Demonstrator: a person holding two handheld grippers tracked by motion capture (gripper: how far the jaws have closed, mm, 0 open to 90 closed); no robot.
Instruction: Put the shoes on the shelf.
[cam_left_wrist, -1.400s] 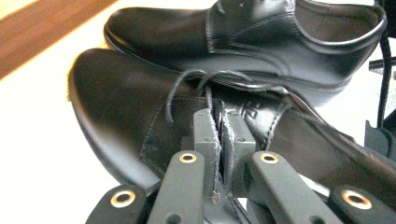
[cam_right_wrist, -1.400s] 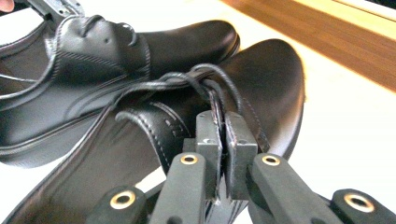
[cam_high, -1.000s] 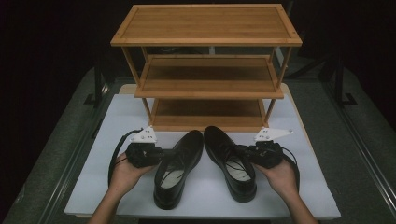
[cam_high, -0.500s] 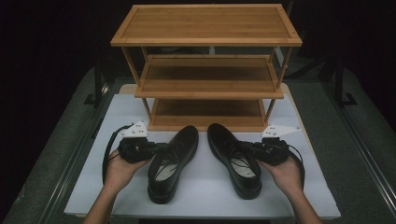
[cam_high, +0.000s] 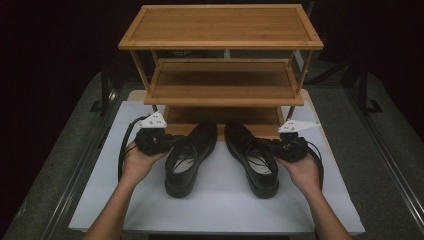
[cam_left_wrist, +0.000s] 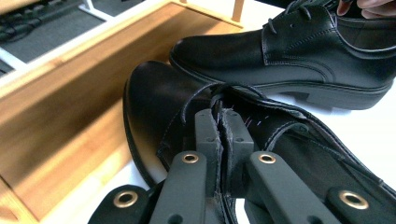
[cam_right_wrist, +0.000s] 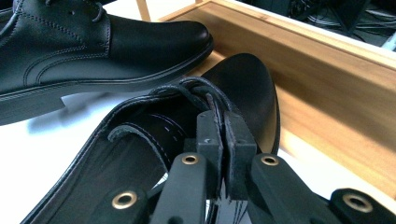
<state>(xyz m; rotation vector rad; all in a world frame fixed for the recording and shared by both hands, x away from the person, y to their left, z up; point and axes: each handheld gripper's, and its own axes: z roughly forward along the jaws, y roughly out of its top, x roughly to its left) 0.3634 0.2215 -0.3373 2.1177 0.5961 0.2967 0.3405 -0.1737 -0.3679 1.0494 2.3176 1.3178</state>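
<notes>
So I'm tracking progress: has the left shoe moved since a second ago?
Yes. The left shoe, gripped by the left claw, has moved toward the wooden rack; its toe now reaches the bottom shelf.

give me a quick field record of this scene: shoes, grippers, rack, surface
left shoe: black leather lace-up, toe pointing at the rack's bottom shelf
right shoe: matching black lace-up, toe also toward the rack
left gripper: shut on the left shoe's outer side edge by the laces
right gripper: shut on the right shoe's outer side edge by the laces
rack: three-tier wooden shoe rack, shelves bare where visible
surface: white board on the table
shoes relative: side by side, apart, toes angled inward
</notes>
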